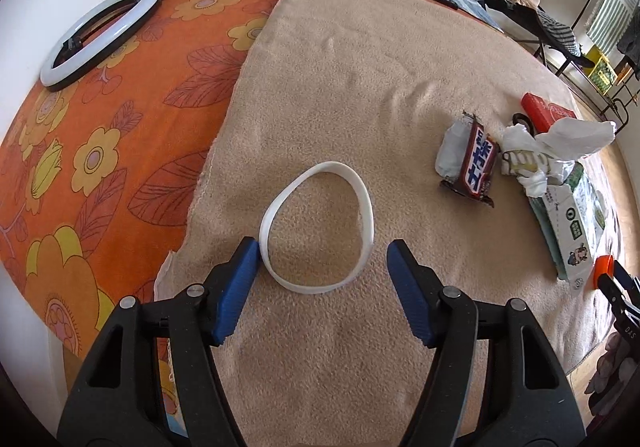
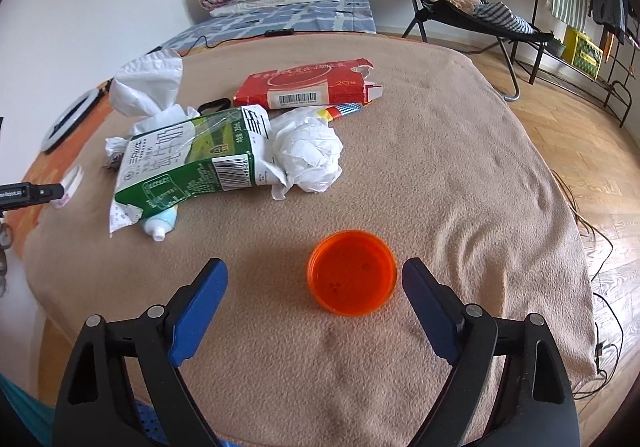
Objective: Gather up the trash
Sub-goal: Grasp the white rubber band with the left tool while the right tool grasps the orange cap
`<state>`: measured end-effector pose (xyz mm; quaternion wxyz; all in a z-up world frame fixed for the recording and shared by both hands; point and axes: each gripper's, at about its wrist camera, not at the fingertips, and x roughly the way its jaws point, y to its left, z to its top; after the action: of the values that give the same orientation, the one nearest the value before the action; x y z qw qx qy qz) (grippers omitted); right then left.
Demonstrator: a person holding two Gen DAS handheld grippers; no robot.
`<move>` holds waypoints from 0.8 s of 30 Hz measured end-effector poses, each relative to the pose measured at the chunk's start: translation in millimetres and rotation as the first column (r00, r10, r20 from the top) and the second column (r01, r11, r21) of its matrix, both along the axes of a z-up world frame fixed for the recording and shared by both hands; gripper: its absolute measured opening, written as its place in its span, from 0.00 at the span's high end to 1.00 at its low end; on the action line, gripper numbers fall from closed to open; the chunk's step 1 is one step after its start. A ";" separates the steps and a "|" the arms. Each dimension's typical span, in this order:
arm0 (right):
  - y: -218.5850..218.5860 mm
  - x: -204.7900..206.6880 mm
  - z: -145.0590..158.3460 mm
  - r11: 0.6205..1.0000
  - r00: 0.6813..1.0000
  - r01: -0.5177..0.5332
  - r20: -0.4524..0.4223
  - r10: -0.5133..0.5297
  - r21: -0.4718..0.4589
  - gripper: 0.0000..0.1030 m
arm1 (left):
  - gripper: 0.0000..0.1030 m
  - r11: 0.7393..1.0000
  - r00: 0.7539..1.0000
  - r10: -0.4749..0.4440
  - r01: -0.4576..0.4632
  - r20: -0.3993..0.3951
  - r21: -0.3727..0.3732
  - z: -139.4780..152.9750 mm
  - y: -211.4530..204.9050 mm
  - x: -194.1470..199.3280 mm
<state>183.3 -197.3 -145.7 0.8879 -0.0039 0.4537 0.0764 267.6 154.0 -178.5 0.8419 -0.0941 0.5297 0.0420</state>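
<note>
1. Left claw: spread wide, holding nothing. White plastic ring lies flat on the tan blanket between the blue pads; left pad touches or nearly touches the ring's outer edge, right pad stands just clear.
2. Right claw: also wide open, empty. Orange cap sits open side up between the fingertips, nearer the right one, not gripped.
3. Judgement: step in hand is the approach to a first pick on each side; nothing appears collected yet. Next move calls for lowering and centring on the item, then closing. The ring is thin and will likely flex; the cap's round wall could slip.
4. Further out, remaining trash in one cluster: green milk carton over a small tube, crumpled tissue, red box, chocolate wrapper.
5. Room: open blanket around both claws. Bed edge falls to wood floor on the right, with cables there. No bin visible in either view.
6. Far: ring light on the orange sheet, folding chair.
</note>
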 end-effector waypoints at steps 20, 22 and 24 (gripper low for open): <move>-8.3 5.5 -1.9 0.999 1.000 0.013 -0.019 -0.012 0.045 0.57 | 0.93 0.992 0.991 0.122 -0.120 0.060 -0.039 15.9 32.1 -10.5; -7.7 2.6 4.8 0.999 1.000 0.009 -0.004 -0.009 0.053 0.57 | 0.93 0.993 0.989 0.118 -0.116 0.083 -0.032 24.0 32.5 -15.0; -6.0 -2.5 12.8 0.999 1.000 -0.001 0.016 0.000 0.053 0.57 | 0.93 0.993 0.988 0.114 -0.111 0.103 -0.037 32.3 31.6 -21.1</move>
<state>180.8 -203.3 -132.8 0.8912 0.0189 0.4445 0.0888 246.5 185.6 -146.2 0.8633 -0.1392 0.4791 0.0762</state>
